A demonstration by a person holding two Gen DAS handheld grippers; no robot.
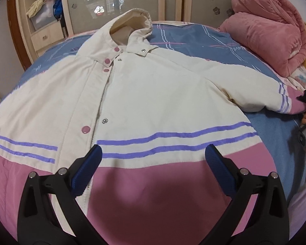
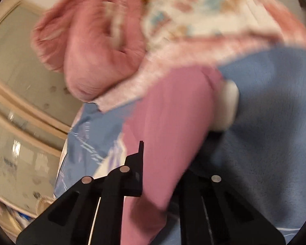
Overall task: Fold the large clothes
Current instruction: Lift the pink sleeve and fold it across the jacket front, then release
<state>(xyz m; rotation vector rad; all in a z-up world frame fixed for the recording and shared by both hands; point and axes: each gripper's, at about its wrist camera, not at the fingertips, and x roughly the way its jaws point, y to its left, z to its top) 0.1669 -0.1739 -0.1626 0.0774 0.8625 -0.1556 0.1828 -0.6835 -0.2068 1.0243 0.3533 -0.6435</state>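
Meanwhile, left tongs (image 1: 153,155) agape over jacket (image 1: 144,94); right tongs (image 2: 159,183) clamping its pink cuff (image 2: 173,126).

The left gripper (image 1: 153,159) hovers with its fingers spread wide apart. The right gripper (image 2: 161,183) is clamped on the pink sleeve cuff (image 2: 173,122).

In the blurred view the right claw (image 2: 161,183) is closed on a pink sleeve cuff (image 2: 173,126) above the blue bedsheet (image 2: 275,132), with a rolled pink blanket (image 2: 91,40) beyond.
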